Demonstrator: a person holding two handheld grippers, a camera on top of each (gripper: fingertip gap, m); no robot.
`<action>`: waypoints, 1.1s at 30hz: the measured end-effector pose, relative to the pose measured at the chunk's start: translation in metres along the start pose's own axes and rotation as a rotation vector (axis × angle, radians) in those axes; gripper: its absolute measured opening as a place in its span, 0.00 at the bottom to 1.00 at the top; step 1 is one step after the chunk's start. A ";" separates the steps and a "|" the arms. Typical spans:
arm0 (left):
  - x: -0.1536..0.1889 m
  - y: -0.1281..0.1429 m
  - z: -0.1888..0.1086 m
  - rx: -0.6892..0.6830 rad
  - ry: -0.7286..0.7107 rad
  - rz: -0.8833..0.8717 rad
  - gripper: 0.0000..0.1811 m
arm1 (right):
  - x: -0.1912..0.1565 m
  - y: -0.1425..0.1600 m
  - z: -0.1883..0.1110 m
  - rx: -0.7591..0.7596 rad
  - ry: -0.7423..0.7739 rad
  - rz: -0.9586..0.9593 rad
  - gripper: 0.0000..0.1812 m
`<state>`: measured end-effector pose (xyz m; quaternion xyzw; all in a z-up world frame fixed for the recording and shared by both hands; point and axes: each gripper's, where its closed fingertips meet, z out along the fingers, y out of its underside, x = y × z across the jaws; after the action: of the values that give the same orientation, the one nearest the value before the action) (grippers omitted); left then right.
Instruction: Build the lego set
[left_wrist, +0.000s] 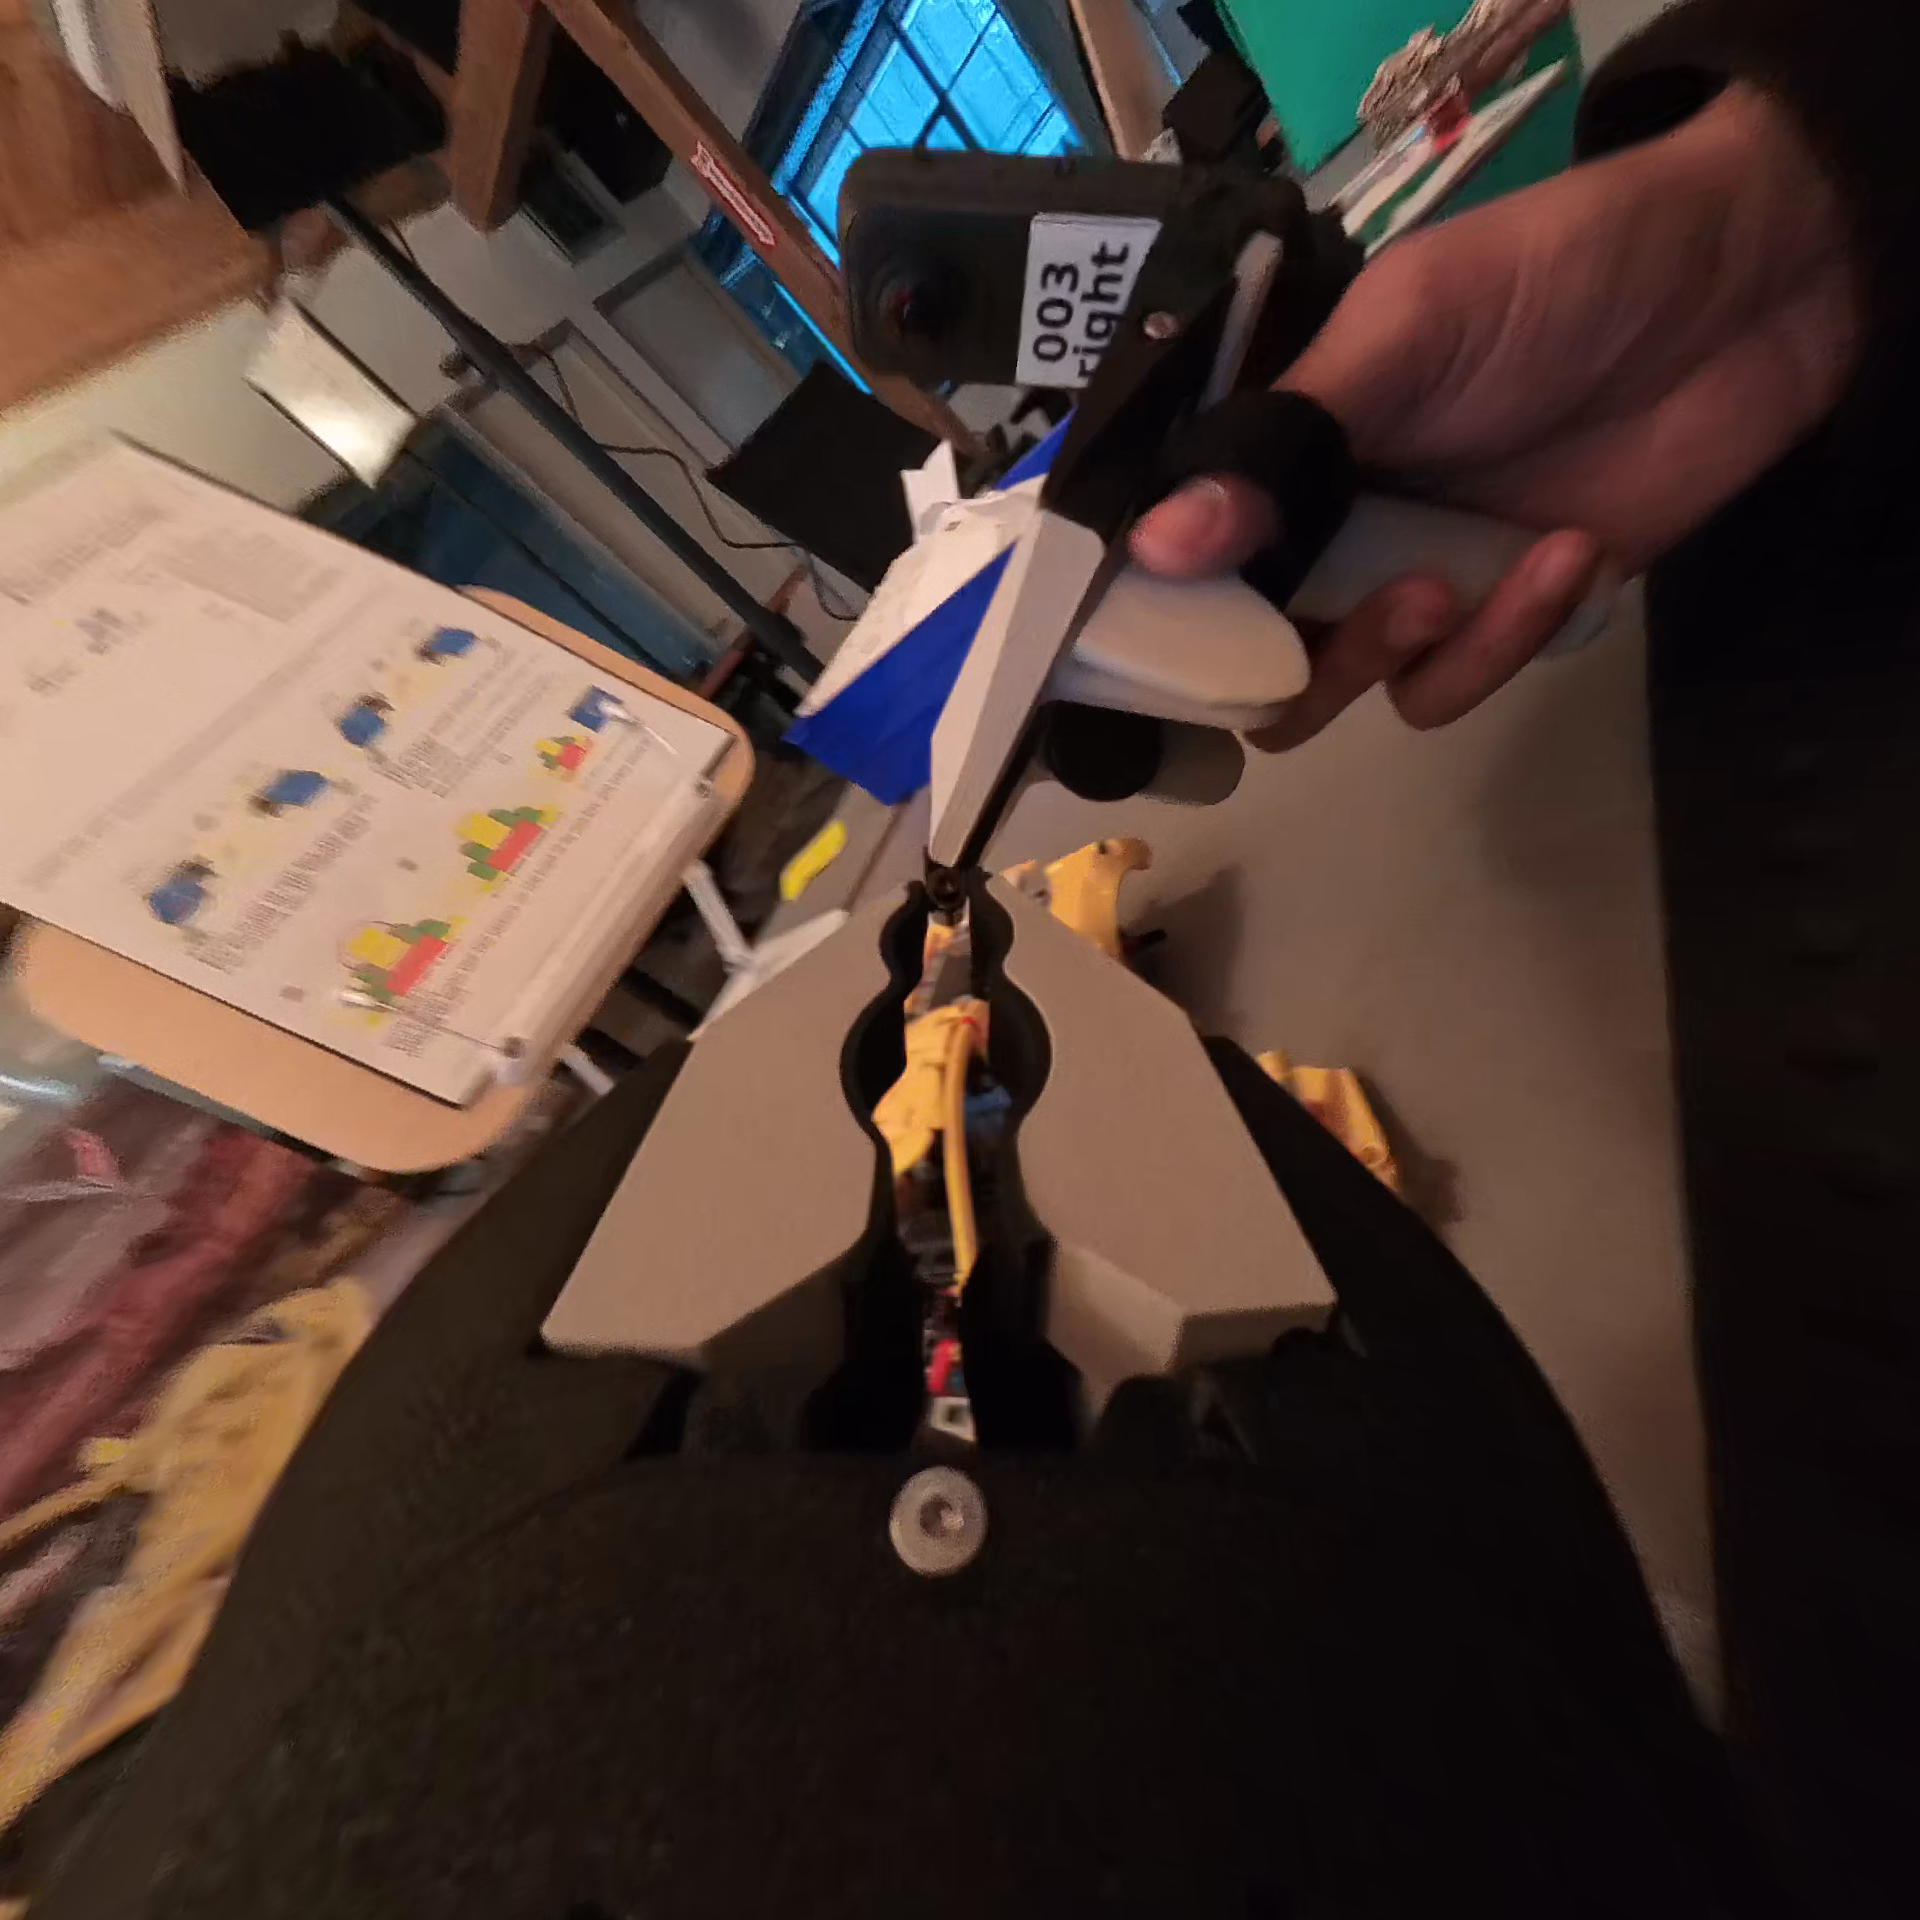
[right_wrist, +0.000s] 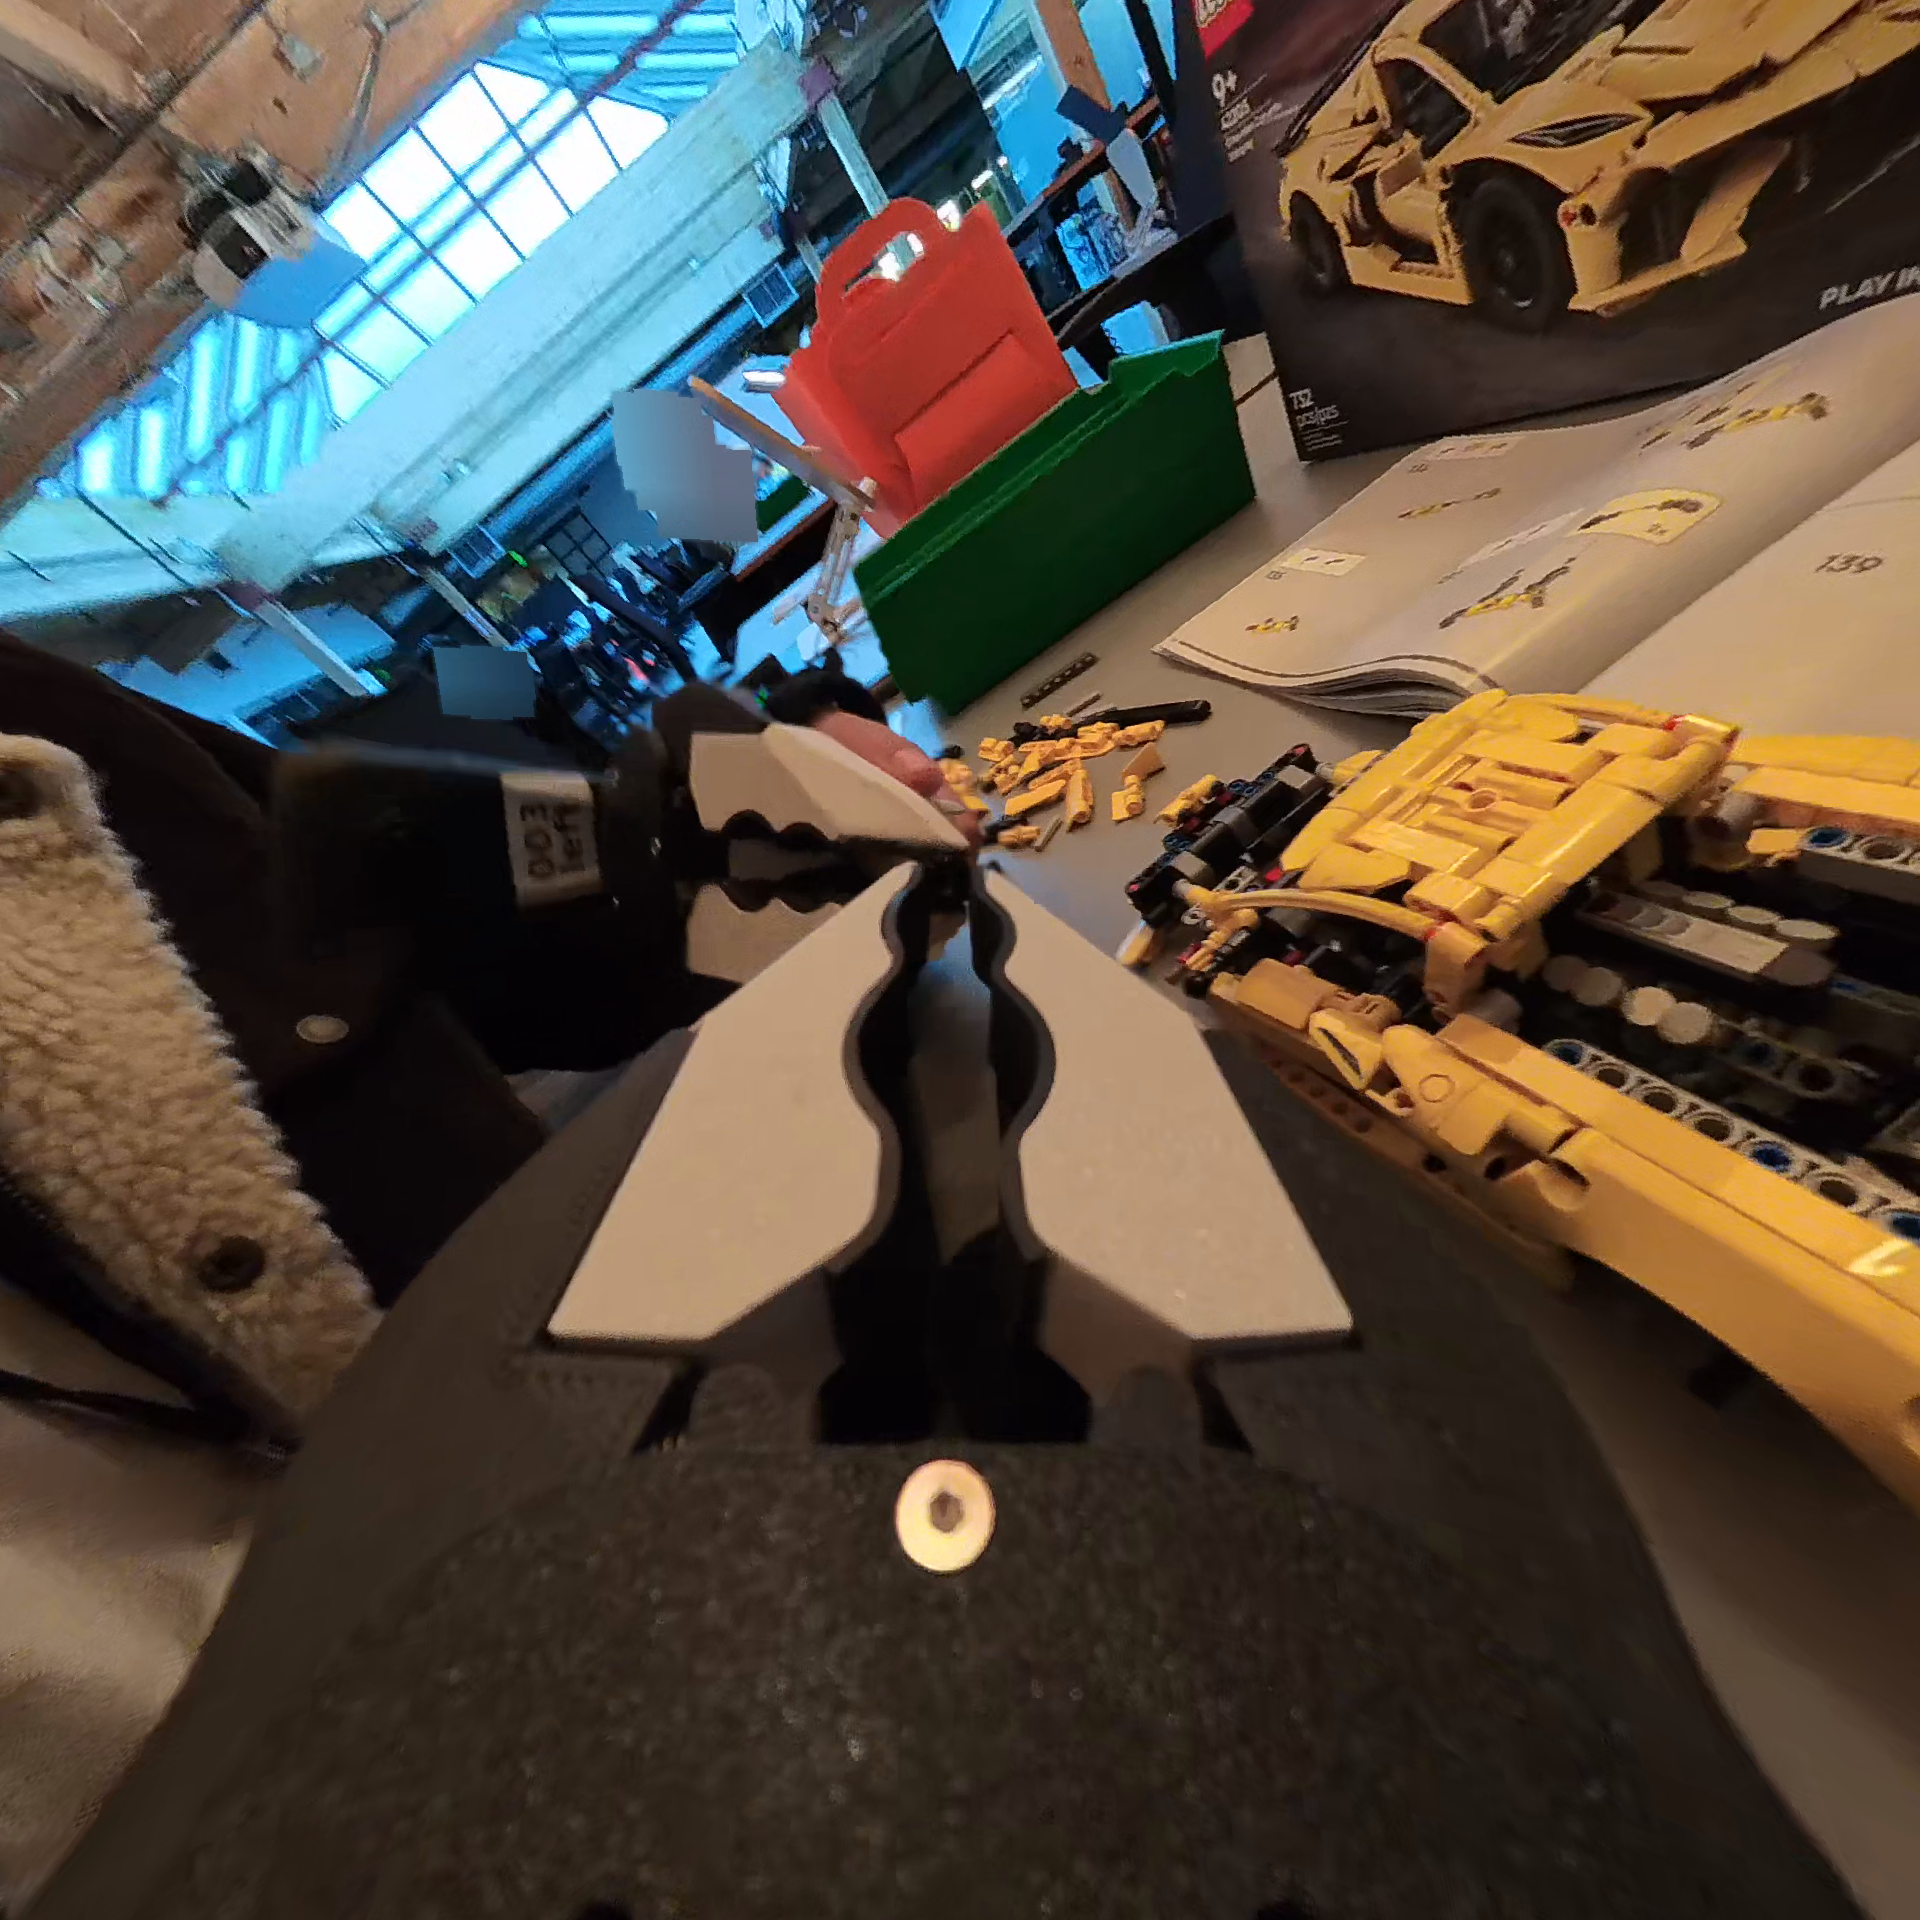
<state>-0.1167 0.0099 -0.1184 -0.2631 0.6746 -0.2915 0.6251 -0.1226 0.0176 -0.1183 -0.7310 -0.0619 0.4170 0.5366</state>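
A small black Lego piece (left_wrist: 945, 889) sits pinched where the two grippers' tips meet in mid-air. My left gripper (left_wrist: 951, 885) is shut on it. My right gripper (right_wrist: 948, 879) is also closed on the black piece (right_wrist: 948, 883). The right gripper (left_wrist: 961, 847) comes down from above in the left wrist view, held by a hand (left_wrist: 1558, 416). The left gripper (right_wrist: 951, 840) reaches in from the left in the right wrist view. The part-built yellow Lego car (right_wrist: 1507, 883) lies on the grey table to the right, and shows below my left fingers (left_wrist: 930, 1091).
Loose yellow and black pieces (right_wrist: 1049, 769) lie beyond the car. An open instruction booklet (right_wrist: 1558, 561), the set's box (right_wrist: 1558, 208), a green bin (right_wrist: 1060, 530) and a red bag (right_wrist: 925, 353) stand behind. A clipboard with an instruction sheet (left_wrist: 312, 748) is at left. Less than 4 cm separates the two grippers' tips.
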 end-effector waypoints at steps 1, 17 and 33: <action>0.002 0.001 0.001 -0.001 0.043 -0.080 0.05 | 0.002 0.001 -0.001 -0.011 0.016 -0.035 0.03; 0.049 0.010 -0.006 -0.059 0.545 -0.545 0.07 | 0.000 0.043 -0.006 -0.291 0.062 -0.391 0.03; -0.014 0.049 -0.015 -0.093 0.423 -0.719 0.07 | 0.048 0.090 -0.002 -0.600 0.112 -0.779 0.08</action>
<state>-0.1297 0.0551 -0.1431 -0.4440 0.6660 -0.5078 0.3185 -0.1227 0.0048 -0.2190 -0.7972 -0.4188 0.1091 0.4209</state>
